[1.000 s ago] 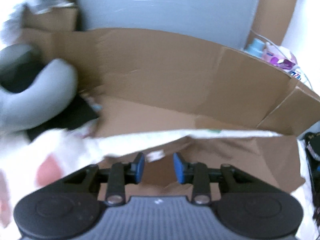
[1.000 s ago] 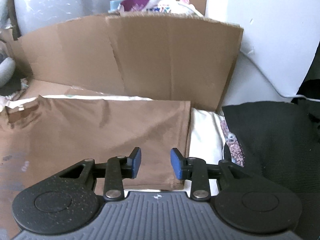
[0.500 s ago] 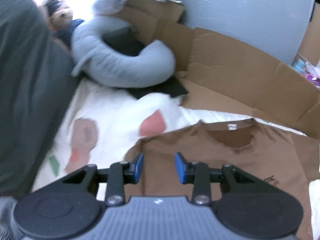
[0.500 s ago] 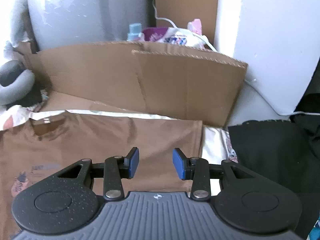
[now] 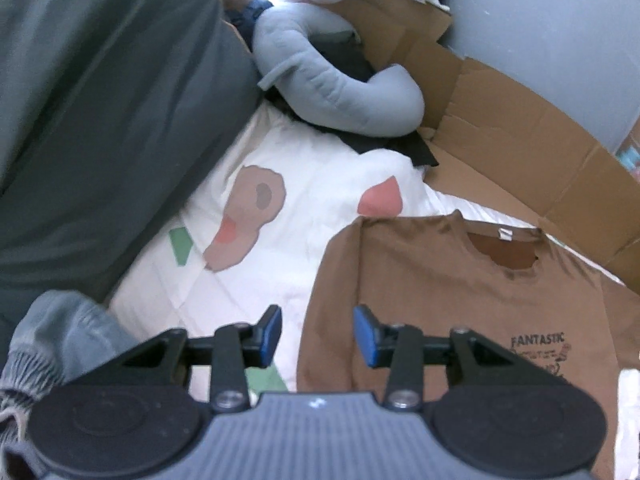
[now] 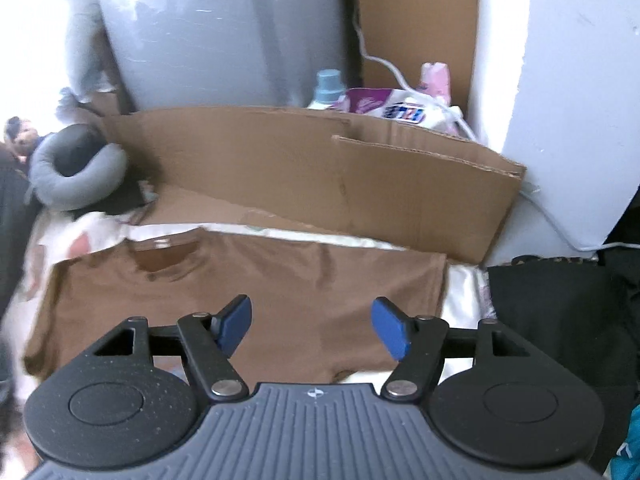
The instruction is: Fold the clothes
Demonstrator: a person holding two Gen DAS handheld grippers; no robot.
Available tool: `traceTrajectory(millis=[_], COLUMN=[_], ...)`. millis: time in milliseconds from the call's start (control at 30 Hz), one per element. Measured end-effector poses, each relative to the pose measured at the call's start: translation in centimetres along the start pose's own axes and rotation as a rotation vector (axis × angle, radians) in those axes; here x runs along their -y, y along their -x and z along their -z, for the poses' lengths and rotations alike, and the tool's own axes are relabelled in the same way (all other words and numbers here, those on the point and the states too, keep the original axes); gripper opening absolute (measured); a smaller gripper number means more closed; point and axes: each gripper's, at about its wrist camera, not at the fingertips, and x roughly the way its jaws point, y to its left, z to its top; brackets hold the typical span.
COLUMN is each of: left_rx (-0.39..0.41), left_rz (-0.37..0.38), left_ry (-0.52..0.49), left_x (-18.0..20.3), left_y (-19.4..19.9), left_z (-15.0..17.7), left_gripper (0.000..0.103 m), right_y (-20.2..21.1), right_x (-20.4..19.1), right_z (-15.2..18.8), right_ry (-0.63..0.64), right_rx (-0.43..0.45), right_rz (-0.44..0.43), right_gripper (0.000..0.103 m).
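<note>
Brown cotton T-shirt with a black "FANTASTIC" print lies front up on the white patterned bedsheet, collar toward twelve o'clock, below the brown cardboard sheet. On its left side the sleeve looks turned in along a straight edge, so we judge one lengthwise fold may be made; the body lies at full length and the cross folds remain.

From nine o'clock across, we count one grey U-shaped neck pillow, one T-shirt, two claws.

Our left claw hovers at the shirt's left edge, jaws apart and empty. Our right claw hangs over the shirt's middle, spread wide, holding nothing.
</note>
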Motion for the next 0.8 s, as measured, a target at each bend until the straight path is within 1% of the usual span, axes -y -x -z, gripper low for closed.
traceTrajectory(millis=[33,100,167,200,233,333,400,467,500,533,667,733,800], left_rx=[0.003,0.009,0.012,0.011,0.012,0.003,-0.011,-0.027,-0.034,-0.041,-0.044,-0.044,-0.061], left_rz=[-0.003,-0.011,-0.011,-0.007,-0.009,-0.041,-0.048,-0.055,-0.061,-0.069,-0.092,-0.110,-0.134], left_ry=[0.004,0.013,0.019,0.021,0.021,0.023,0.032,0.042,0.047,0.051,0.054,0.045,0.036], left_x=[-0.2,-0.5,-0.9,-1.1,-1.2,-1.5,-1.6,-1.6,-1.5,-1.5,-0.9,-0.2,0.5], left_y=[1.0,3.1,5.5,6.8,8.0,12.1,14.8,17.6,18.9,20.4,25.5,27.7,29.2], left_z=[0.1,0.3,0.5,0.5,0.4,0.0,-0.6,-1.4,-1.8,-2.2,-3.3,-3.8,-4.4], left_gripper=[0.052,0.053,0.055,0.060,0.064,0.068,0.069,0.071,0.076,0.078,0.078,0.080,0.080], right_y=[0.7,2.3,4.3,5.3,6.0,8.1,8.9,9.7,10.0,10.4,11.5,11.9,12.1], right_x=[-0.5,-1.6,-2.8,-3.5,-4.1,-5.7,-6.6,-7.6,-8.0,-8.3,-9.7,-10.1,-10.5], right_z=[-0.4,-1.4,-2.5,-3.0,-3.3,-3.9,-3.9,-3.8,-3.7,-3.6,-3.6,-3.8,-4.1], right_ry=[0.010,0.044,0.063,0.072,0.078,0.078,0.074,0.072,0.069,0.062,0.047,0.047,0.049], right_rx=[-0.010,-0.032,-0.048,-0.059,-0.069,-0.096,-0.114,-0.125,-0.126,-0.127,-0.130,-0.129,-0.127], right_rz=[0.002,0.008,-0.005,-0.008,-0.010,-0.028,-0.050,-0.071,-0.081,-0.099,-0.152,-0.168,-0.182], right_gripper=[0.073,0.076,0.089,0.091,0.091,0.093,0.093,0.093,0.093,0.093,0.093,0.093,0.093])
